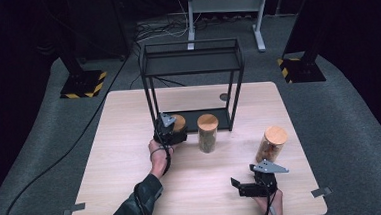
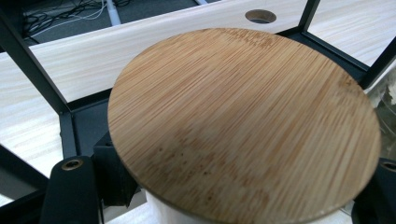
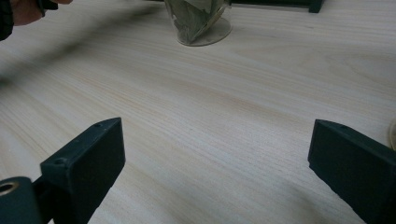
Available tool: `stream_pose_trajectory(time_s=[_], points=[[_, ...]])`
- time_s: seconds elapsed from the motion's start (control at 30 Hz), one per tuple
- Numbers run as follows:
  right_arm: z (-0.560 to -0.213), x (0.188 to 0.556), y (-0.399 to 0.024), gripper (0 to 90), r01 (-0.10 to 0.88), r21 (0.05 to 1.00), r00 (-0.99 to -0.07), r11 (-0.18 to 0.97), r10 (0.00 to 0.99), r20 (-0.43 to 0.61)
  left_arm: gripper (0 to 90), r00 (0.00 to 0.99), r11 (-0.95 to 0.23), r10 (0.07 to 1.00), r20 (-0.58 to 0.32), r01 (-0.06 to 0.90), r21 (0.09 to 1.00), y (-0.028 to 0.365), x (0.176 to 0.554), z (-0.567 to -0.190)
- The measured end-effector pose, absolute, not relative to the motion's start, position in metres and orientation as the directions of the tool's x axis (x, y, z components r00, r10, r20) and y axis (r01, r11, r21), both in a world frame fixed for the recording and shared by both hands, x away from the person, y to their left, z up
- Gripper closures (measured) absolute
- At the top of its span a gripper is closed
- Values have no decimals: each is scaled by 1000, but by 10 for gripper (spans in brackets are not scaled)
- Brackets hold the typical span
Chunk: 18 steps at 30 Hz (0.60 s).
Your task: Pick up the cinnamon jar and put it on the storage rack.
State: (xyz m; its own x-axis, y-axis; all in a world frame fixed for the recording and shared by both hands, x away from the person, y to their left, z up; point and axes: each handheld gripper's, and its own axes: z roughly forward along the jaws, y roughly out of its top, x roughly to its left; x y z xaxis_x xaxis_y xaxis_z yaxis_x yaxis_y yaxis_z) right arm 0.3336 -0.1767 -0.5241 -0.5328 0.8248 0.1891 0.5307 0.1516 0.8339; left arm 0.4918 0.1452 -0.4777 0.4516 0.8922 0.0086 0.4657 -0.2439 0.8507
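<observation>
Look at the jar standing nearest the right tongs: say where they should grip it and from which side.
Grip the jar around its round glass body below the wooden lid, coming in level from the near side; it stands upright, and the open right tongs already lie low there.

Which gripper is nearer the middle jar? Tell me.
Left. The left gripper is shut on another jar just left of the middle jar. The right gripper rests open near the table's front edge, farther from it.
</observation>
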Motion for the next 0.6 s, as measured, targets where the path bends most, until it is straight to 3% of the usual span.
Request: stream_pose_trajectory(time_s=[0.6], points=[[-524, 334, -177, 32, 530, 834, -534, 150, 823, 192, 255, 440, -242, 898, 13, 469, 850, 138, 507, -474]])
